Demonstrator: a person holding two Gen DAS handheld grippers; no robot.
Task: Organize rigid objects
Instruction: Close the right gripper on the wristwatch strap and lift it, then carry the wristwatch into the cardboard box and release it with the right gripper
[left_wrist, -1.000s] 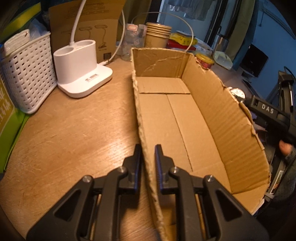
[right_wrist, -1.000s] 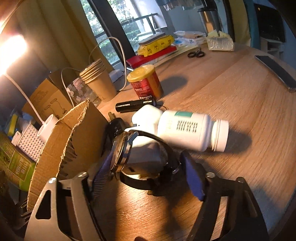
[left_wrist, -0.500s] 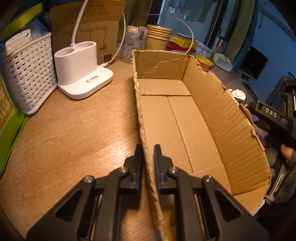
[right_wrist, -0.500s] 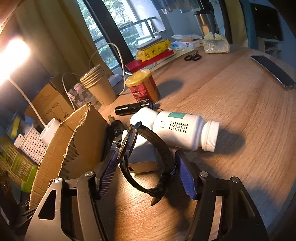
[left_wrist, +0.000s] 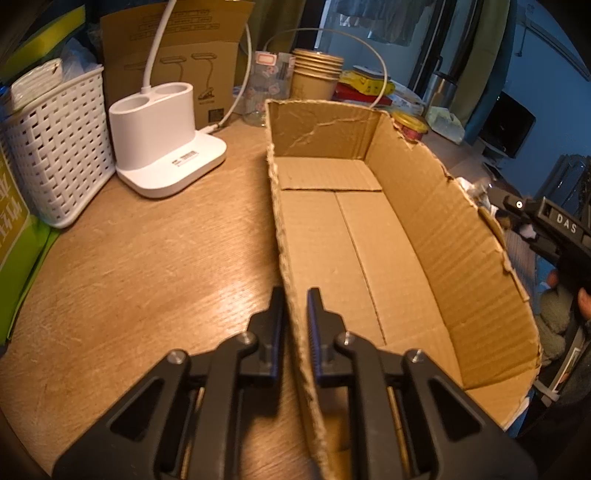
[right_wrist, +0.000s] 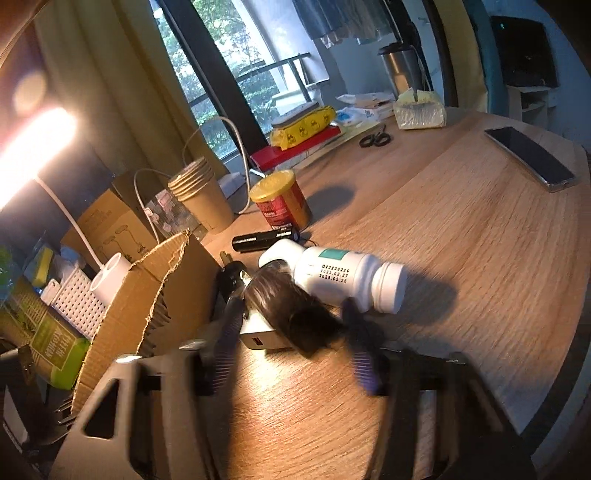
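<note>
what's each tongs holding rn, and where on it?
Left tongs: shut on the brown cardboard box, gripping its near side wall. Right tongs: closing around the black wristwatch, blurred; pad contact and part cannot be told.

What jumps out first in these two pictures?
The long empty cardboard box on the wooden table, its near wall pinched by the left gripper. Beside the box, the right gripper is closing around a blurred dark watch, in front of a toppled white pill bottle.
</note>
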